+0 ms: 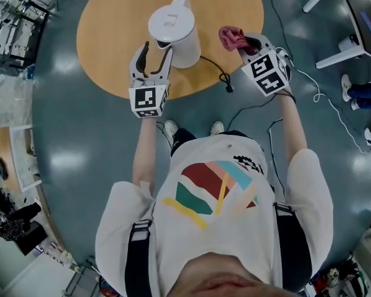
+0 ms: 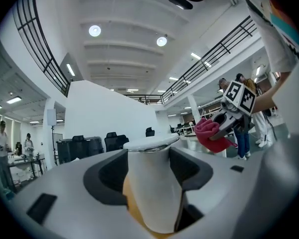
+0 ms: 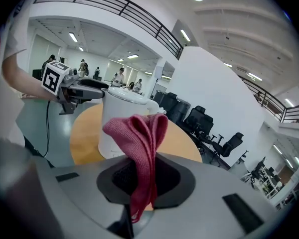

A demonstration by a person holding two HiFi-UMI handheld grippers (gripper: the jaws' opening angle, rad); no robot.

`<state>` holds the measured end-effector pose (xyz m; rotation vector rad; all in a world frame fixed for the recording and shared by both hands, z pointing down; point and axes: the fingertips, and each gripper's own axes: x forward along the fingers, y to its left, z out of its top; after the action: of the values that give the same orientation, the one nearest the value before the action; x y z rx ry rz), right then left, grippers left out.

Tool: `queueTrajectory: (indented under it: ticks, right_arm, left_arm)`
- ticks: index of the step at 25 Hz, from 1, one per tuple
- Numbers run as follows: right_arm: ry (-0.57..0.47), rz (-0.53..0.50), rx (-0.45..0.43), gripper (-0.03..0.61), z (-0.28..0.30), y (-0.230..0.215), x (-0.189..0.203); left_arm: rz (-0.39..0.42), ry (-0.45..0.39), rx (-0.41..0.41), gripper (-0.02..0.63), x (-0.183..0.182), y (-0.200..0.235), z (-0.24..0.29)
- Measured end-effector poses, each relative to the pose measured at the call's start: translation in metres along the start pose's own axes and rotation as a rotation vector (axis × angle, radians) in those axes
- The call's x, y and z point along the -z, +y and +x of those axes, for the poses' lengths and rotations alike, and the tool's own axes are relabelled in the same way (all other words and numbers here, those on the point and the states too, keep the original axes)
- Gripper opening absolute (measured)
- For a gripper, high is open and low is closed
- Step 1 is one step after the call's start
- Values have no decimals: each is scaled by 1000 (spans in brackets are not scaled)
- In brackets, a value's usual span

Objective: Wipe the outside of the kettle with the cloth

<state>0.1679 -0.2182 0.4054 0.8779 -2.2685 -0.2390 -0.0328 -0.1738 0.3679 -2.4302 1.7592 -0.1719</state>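
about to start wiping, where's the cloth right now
In the head view the cloth is pinched in the right gripper, over the right edge of the table, just right of the kettle and apart from it.

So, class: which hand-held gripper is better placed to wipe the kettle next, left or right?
Right. The right hand-held gripper is shut on the red cloth, close beside the kettle; the left hand-held gripper is gripping the kettle, probably steadying it.
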Motion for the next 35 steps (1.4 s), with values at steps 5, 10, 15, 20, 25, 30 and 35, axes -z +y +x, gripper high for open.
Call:
queueTrajectory:
  ticks: [5,10,15,20,25,30,35]
  right_arm:
    - [18,-10,-13,46,3,4,-9]
    - [29,-10,14,48,14,11,-26]
    - [37,14,41,48,14,7,-27]
    - [46,49,33,48,32,16,-39]
    - [40,102,19,48,38,27,-43]
    - [34,54,17,47,42,27,-44]
    - [-18,-90,14,48,32,19,-47]
  left_arm:
    - [-20,1,26,301,2,7,-3]
    - [-35,-26,50,301,6,27,-7]
    - [-80,-55,43,301,12,43,-11]
    - [-87,-49,31,301,14,84,-3]
    - [-91,-34,15,301,14,113,13]
    - [-82,-26,-11,301,22,143,36]
    - [-56,-22,-4,301,24,152,68]
